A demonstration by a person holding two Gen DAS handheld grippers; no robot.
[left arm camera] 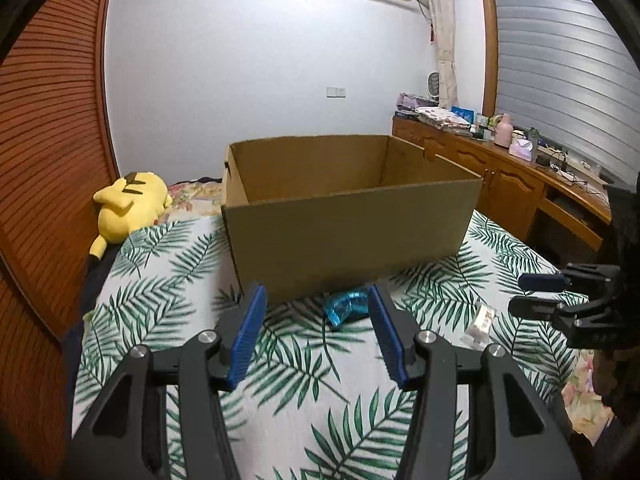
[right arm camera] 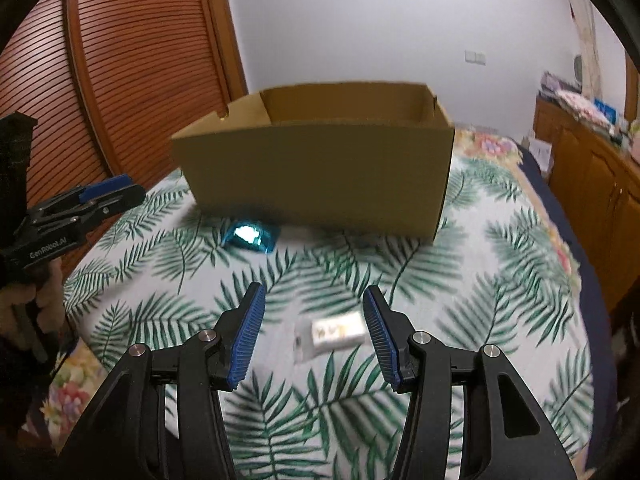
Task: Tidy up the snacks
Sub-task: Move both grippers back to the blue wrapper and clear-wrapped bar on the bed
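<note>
Cardboard box floor hidden | white packet blurred | both grippers released

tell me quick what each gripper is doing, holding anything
left gripper: open, holding nothing
right gripper: open, holding nothing

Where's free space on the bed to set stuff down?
Bare leaf-print cover runs right of the white packet, and also left of the blue packet toward the yellow plush. It is tight along the cardboard box front, where both packets lie. Both grippers are open.
</note>
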